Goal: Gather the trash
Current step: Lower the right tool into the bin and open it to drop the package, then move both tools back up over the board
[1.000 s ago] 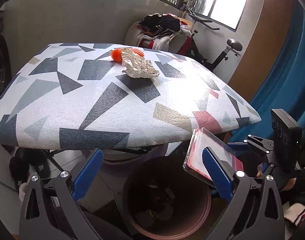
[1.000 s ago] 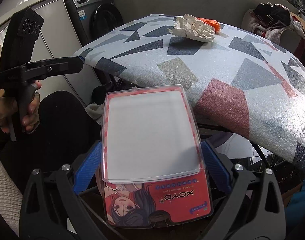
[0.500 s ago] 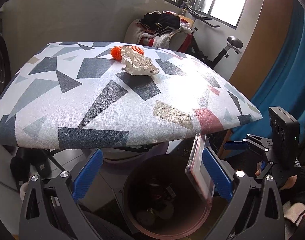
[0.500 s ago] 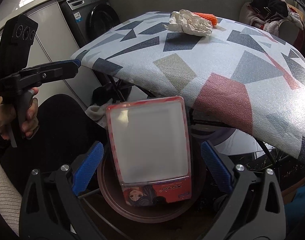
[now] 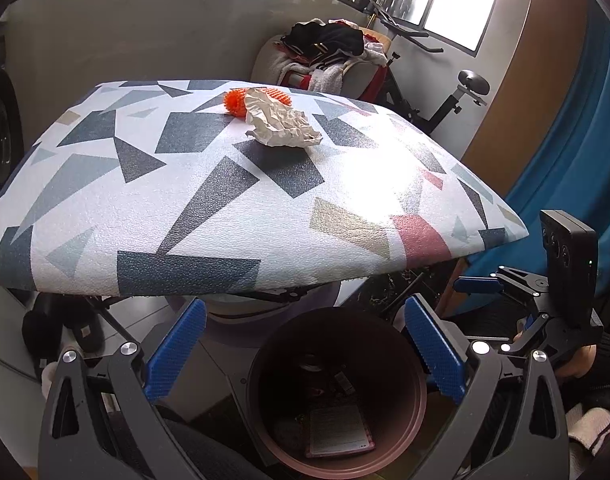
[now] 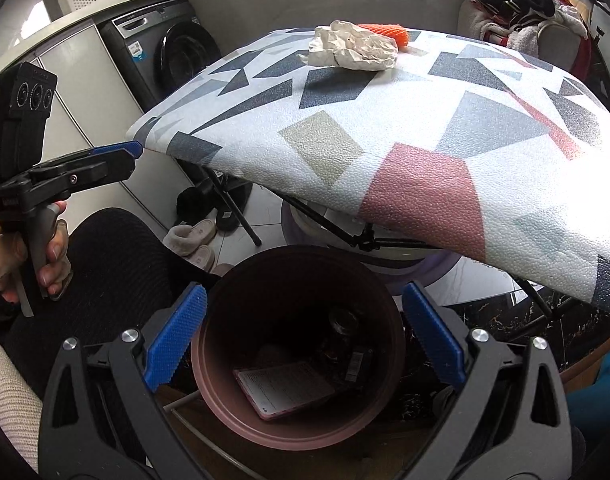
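A brown round bin (image 5: 337, 392) (image 6: 297, 344) stands on the floor under the table's near edge. A flat pink-edged package (image 5: 337, 432) (image 6: 285, 390) lies inside it among other trash. Crumpled white paper (image 5: 281, 124) (image 6: 353, 46) and an orange spiky object (image 5: 235, 101) (image 6: 389, 31) lie on the patterned table (image 5: 185, 208) (image 6: 385, 128). My left gripper (image 5: 305, 344) is open and empty above the bin. My right gripper (image 6: 301, 332) is open and empty above the bin; it also shows in the left wrist view (image 5: 481, 282).
A washing machine (image 6: 165, 52) stands to the left. Slippers (image 6: 193, 240) lie on the floor by the table legs. A chair piled with clothes (image 5: 333, 56) and an exercise bike (image 5: 437, 92) stand behind the table. A blue curtain (image 5: 565, 184) hangs on the right.
The pink-edged package left my right gripper's open jaws and fell into the bin. Both grippers stay over the bin.
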`<state>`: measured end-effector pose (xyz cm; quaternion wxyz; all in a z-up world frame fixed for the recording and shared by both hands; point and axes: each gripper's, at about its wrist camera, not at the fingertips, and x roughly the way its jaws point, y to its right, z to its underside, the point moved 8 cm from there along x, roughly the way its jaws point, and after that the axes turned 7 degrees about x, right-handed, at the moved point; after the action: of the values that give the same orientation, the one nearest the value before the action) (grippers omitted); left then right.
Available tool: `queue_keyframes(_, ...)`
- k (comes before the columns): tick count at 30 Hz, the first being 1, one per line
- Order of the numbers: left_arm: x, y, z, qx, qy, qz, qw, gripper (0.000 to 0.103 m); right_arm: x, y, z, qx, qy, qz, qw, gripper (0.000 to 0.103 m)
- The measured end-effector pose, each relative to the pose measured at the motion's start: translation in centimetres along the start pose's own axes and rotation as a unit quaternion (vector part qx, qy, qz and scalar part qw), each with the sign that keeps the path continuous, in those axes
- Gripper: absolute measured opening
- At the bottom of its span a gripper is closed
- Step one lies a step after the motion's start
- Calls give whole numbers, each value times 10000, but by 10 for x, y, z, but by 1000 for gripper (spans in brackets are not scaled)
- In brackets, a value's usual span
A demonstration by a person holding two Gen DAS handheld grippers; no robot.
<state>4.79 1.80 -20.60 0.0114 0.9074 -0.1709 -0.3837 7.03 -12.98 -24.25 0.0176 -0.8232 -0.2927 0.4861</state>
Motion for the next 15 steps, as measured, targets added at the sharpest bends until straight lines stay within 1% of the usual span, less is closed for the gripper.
queue_keyframes(15, 4, -2, 1, -101, -59, 2, 9999, 97, 0, 7, -3, 137, 42, 84, 9999, 97)
